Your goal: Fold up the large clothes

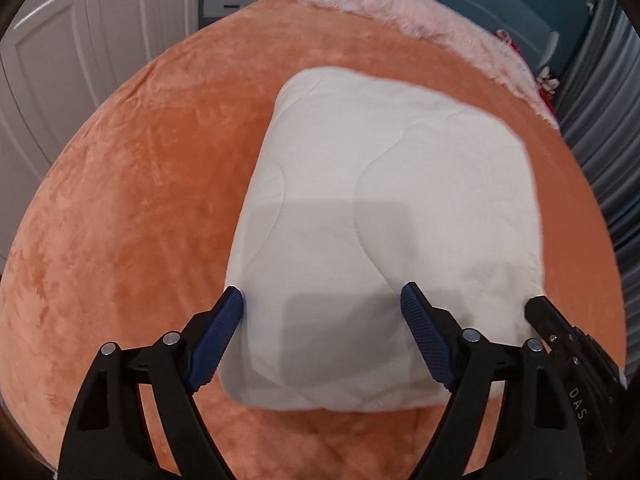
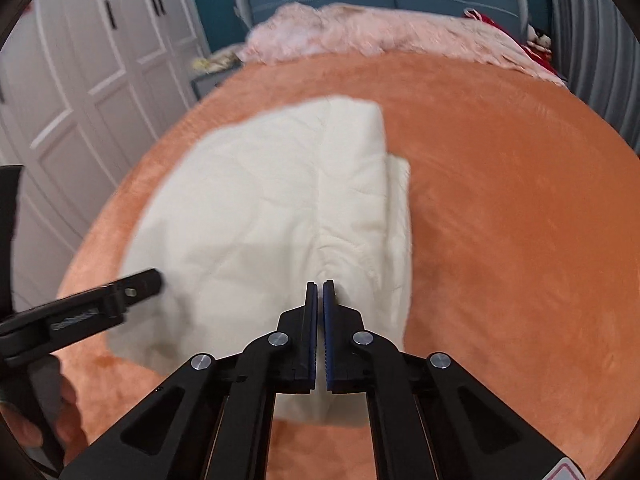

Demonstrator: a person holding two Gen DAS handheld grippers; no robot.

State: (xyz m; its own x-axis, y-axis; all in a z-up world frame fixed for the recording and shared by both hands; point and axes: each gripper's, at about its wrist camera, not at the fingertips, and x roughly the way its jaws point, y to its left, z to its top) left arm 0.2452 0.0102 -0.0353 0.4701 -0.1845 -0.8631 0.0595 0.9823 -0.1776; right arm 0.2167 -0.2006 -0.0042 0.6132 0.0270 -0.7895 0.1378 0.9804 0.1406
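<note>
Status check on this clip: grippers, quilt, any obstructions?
Left gripper open over folded white quilt. Right gripper shut at its near edge. Nothing obstructing on orange bedspread.

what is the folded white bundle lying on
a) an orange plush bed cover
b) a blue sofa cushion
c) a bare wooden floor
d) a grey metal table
a: in both wrist views the folded white bundle rests on the orange plush bed cover, which surrounds it on every side, with a pink fluffy blanket heaped at the far end.
</note>
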